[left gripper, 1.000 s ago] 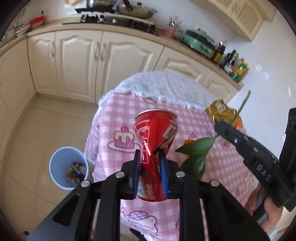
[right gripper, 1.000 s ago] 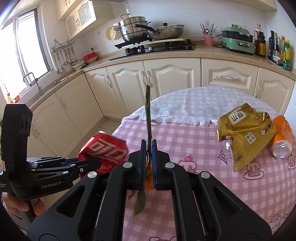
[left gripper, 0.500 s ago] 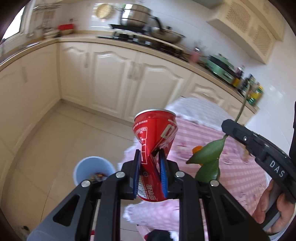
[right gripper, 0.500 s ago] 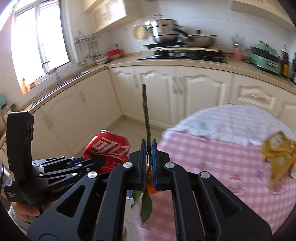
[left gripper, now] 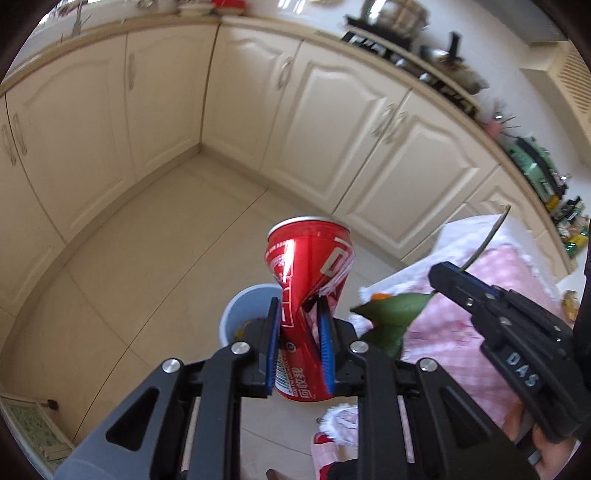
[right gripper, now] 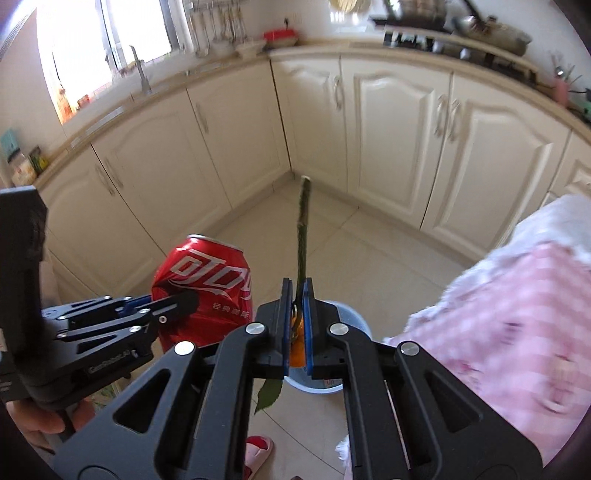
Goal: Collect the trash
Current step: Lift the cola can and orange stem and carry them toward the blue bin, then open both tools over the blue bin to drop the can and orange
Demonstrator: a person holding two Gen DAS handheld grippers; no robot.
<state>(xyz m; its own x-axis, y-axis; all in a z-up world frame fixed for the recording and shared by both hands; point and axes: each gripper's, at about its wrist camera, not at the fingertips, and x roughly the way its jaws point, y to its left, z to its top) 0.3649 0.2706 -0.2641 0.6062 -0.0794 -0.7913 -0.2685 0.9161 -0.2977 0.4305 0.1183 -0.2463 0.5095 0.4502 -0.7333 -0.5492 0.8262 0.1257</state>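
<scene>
My left gripper is shut on a dented red soda can, held upright above the floor. The same can appears at the left of the right wrist view, pinched by the left gripper. My right gripper is shut on a green stem that sticks up past the pads, with a leaf and an orange bit hanging below. In the left wrist view the right gripper holds that stem with its green leaves. A light blue trash bin stands on the floor just below both grippers.
Cream kitchen cabinets wrap around the tiled floor. A table with a pink checked cloth is at the right. A person's red slipper shows below, and a hand holds the left gripper. A stove with pots sits on the counter.
Both grippers have swung left and down, away from the table toward the floor and bin. The bin now sits directly under them. Both grips stay unchanged.
</scene>
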